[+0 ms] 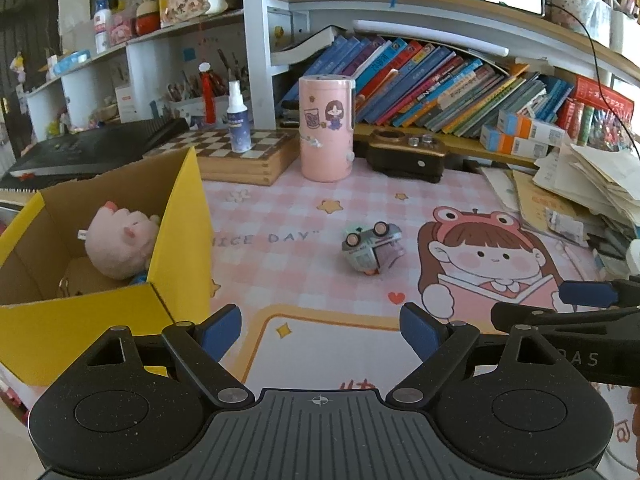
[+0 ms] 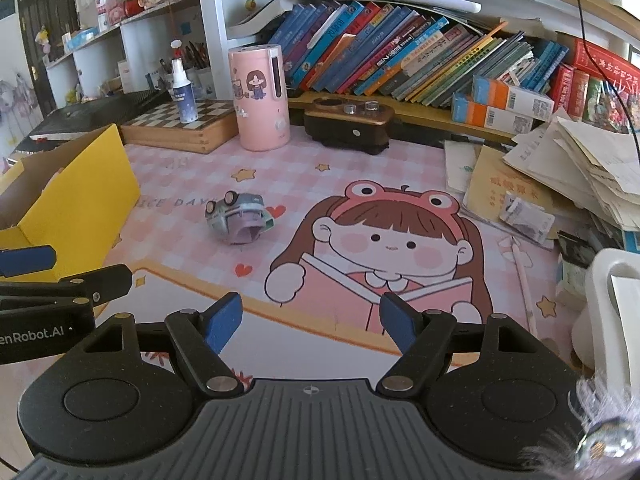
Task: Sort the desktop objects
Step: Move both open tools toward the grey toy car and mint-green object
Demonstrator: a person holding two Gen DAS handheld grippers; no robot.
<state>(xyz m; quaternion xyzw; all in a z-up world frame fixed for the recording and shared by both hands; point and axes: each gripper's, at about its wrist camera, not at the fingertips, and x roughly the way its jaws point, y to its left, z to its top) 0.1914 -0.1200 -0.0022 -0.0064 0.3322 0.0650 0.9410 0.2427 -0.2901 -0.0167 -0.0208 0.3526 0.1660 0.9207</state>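
A small grey-green toy car [image 1: 372, 249] lies tipped on its side on the pink desk mat, also in the right wrist view [image 2: 237, 216]. A yellow cardboard box [image 1: 112, 308] stands at the left, open, with a pink plush toy [image 1: 120, 242] inside; the box also shows in the right wrist view [image 2: 76, 204]. My left gripper [image 1: 320, 332] is open and empty, low over the mat's near edge, short of the car. My right gripper [image 2: 311, 322] is open and empty, beside the left one and right of the car.
A pink cylinder container [image 1: 326, 128], a spray bottle [image 1: 239, 118] on a chessboard box [image 1: 240, 156] and a dark brown device [image 1: 406, 156] stand at the back. Slanted books [image 1: 440, 88] fill the shelf. A heap of papers [image 2: 568, 168] lies at the right.
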